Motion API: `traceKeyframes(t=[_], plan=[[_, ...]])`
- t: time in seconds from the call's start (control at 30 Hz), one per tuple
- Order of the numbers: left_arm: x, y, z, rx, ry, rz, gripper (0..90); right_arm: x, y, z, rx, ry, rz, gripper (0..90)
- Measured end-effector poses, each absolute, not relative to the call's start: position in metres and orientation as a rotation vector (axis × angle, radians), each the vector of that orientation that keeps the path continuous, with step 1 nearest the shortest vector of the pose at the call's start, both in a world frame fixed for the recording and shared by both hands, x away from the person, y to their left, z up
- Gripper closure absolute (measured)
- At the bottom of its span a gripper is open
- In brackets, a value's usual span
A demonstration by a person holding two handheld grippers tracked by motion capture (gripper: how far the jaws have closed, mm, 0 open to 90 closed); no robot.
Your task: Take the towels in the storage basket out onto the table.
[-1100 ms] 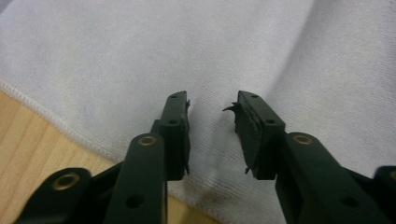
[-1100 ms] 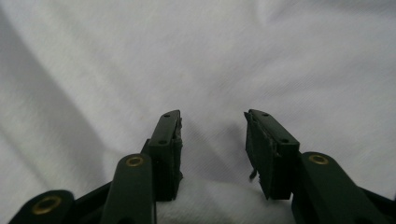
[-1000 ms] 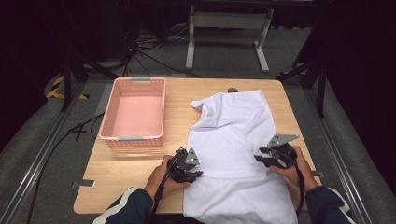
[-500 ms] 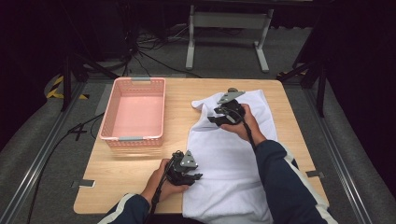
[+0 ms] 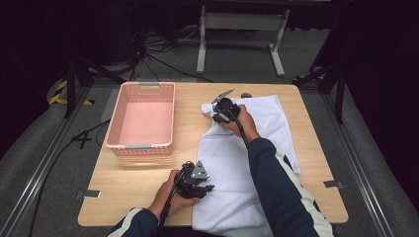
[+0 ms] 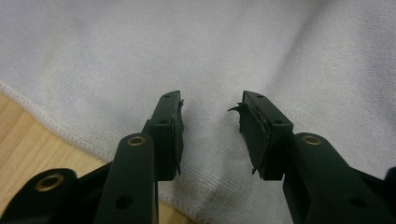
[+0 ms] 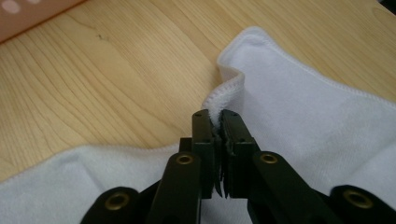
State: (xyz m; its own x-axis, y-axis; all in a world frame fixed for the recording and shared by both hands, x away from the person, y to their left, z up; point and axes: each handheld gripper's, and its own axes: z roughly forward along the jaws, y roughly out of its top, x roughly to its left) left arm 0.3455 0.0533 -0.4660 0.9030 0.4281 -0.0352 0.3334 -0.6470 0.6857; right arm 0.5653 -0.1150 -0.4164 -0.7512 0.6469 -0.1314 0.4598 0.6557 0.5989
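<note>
Right gripper (image 7: 218, 122) has just closed, pinching the towel's (image 7: 299, 116) hem; left gripper (image 6: 210, 123) hovers half-open over cloth beside it.

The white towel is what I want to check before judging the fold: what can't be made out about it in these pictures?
- High view: the white towel's near edge is cut off by the bottom of the picture, and the person's right sleeve hides part of its middle.
- Right gripper view: the right tongs are shut on the hem; the pinched cloth is hidden between them.
- High view: a small dark thing beyond the towel is too small to tell.
</note>
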Motion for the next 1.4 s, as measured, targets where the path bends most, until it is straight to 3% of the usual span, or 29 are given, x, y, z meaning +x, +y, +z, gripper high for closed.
traceKeyframes(t=[0.4,0.47,0.53,0.63,0.67,0.73,0.83,0.9,1.1,1.27,1.4], plan=[[0.340,0.054,-0.466,2.336,0.513,0.141,58.9,0.583,-0.071,-0.406,0.847,2.485,0.848,84.9],[0.339,0.057,-0.465,2.336,0.511,0.116,58.8,0.583,-0.064,-0.410,0.882,2.456,0.829,65.5],[0.339,0.060,-0.466,2.322,0.532,0.111,57.9,0.581,-0.067,-0.409,0.898,2.472,0.826,52.4],[0.341,0.064,-0.466,2.322,0.539,0.126,55.5,0.578,-0.083,-0.404,0.916,2.494,0.846,48.6],[0.342,0.066,-0.465,2.324,0.568,0.152,50.3,0.571,-0.113,-0.395,0.921,2.473,0.878,48.3],[0.344,0.069,-0.465,2.306,0.604,0.159,49.4,0.568,-0.125,-0.393,0.914,2.464,0.867,49.8],[0.347,0.071,-0.462,2.304,0.614,0.180,46.1,0.550,-0.195,-0.391,0.911,2.430,0.734,57.0],[0.350,0.070,-0.462,2.297,0.611,0.189,45.4,0.544,-0.215,-0.391,0.927,2.432,0.737,57.1],[0.357,0.063,-0.466,2.319,0.623,0.189,43.2,0.485,-0.336,-0.407,1.101,2.432,0.800,52.1],[0.363,0.061,-0.467,2.318,0.629,0.229,44.2,0.450,-0.360,-0.429,1.101,2.475,0.860,50.0],[0.375,0.054,-0.466,2.314,0.681,0.257,44.2,0.439,-0.353,-0.445,1.102,2.466,0.901,49.7]])
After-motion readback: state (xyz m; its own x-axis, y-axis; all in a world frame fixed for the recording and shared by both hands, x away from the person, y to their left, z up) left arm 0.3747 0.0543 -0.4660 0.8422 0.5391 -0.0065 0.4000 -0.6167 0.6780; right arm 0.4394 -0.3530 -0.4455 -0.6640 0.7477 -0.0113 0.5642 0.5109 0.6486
